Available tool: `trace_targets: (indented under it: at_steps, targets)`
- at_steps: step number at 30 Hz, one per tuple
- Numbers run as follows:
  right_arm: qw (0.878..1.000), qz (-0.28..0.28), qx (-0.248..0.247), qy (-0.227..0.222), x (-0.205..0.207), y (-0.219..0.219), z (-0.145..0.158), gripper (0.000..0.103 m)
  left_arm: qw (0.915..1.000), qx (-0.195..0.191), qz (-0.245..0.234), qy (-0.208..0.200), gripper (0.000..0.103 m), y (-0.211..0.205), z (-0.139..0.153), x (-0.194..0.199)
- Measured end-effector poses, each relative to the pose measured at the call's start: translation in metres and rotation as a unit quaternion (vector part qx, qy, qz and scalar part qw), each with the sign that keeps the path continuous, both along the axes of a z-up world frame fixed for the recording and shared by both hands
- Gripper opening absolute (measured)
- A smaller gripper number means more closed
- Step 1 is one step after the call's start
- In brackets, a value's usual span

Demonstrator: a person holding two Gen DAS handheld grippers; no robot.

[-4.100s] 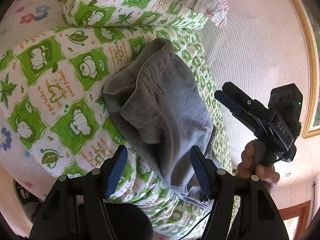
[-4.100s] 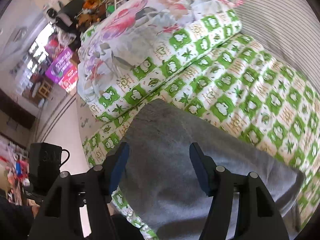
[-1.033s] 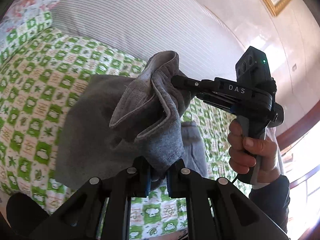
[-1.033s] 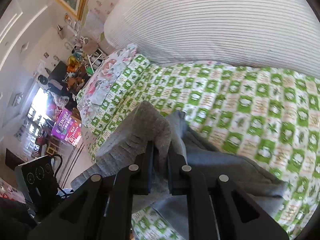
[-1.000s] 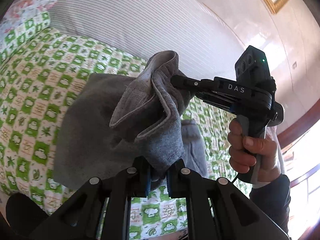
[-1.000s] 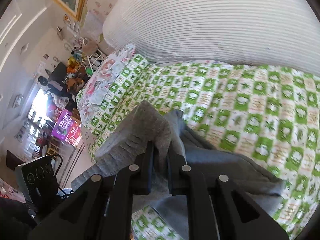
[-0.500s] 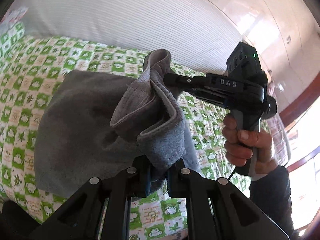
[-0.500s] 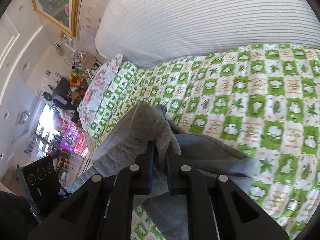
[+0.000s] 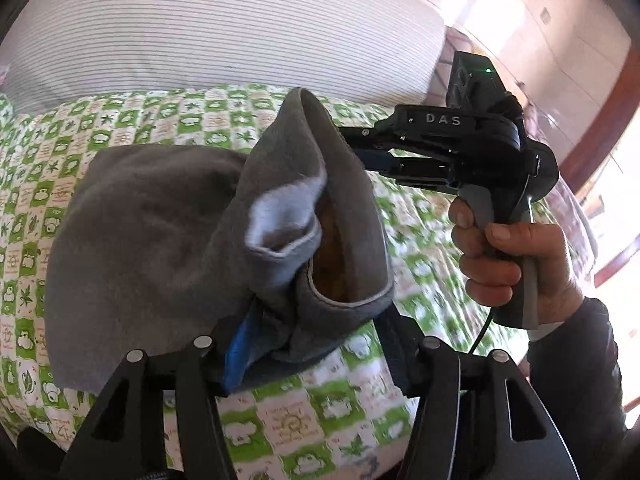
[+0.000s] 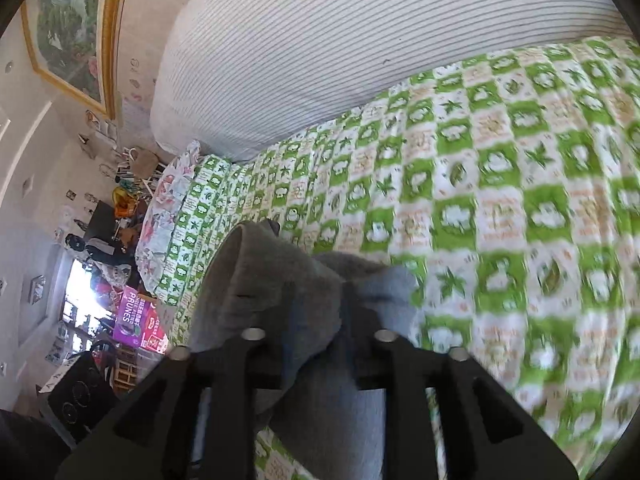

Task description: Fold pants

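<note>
The grey pants [image 9: 152, 240] lie in a heap on the green and white patterned bed cover [image 9: 304, 420]. Their waist end stands up between both grippers. My left gripper [image 9: 316, 344] is open, its blue-padded fingers [image 9: 236, 356] wide apart, with the cloth's lower fold draped between them. My right gripper [image 9: 352, 152] reaches in from the right, its jaws parted, with the cloth's top edge against its tips. In the right wrist view the pants [image 10: 280, 280] bunch between the fingers of the right gripper [image 10: 316, 328], which stand apart.
A white striped mattress or bolster [image 9: 224, 32] rises behind the bed. A floral pillow [image 10: 168, 200] lies at the bed's far end. Cluttered furniture and a purple box [image 10: 138, 320] stand beyond it. A framed picture [image 10: 68, 28] hangs on the wall.
Both grippers were shut on the pants' edge half a second ago. Now the left has opened wide and the right has parted. The cloth sags between the fingers.
</note>
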State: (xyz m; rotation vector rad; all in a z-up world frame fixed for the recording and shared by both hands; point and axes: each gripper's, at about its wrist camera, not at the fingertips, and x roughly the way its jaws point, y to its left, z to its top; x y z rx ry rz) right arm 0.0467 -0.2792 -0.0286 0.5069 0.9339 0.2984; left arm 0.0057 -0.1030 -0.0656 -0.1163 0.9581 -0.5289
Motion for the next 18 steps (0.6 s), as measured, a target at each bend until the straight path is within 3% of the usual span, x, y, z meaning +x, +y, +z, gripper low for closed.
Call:
trace_targets:
  at_steps: [10,14,18]
  targets:
    - [0.998,-0.052,-0.002,-0.045,-0.061,0.011,0.025,0.041,0.9994,-0.028,0.021,0.002,0.063,0.049,0.014,-0.002]
    - [0.997,-0.044,-0.004,-0.07,-0.09,0.038,0.035,0.042,0.9988,-0.009,0.042,-0.025,0.065,0.074,0.028,0.016]
    - [0.997,-0.043,-0.015,-0.063,-0.113,0.064,0.024,0.042,0.9991,0.024,0.026,-0.024,0.067,0.077,0.034,0.05]
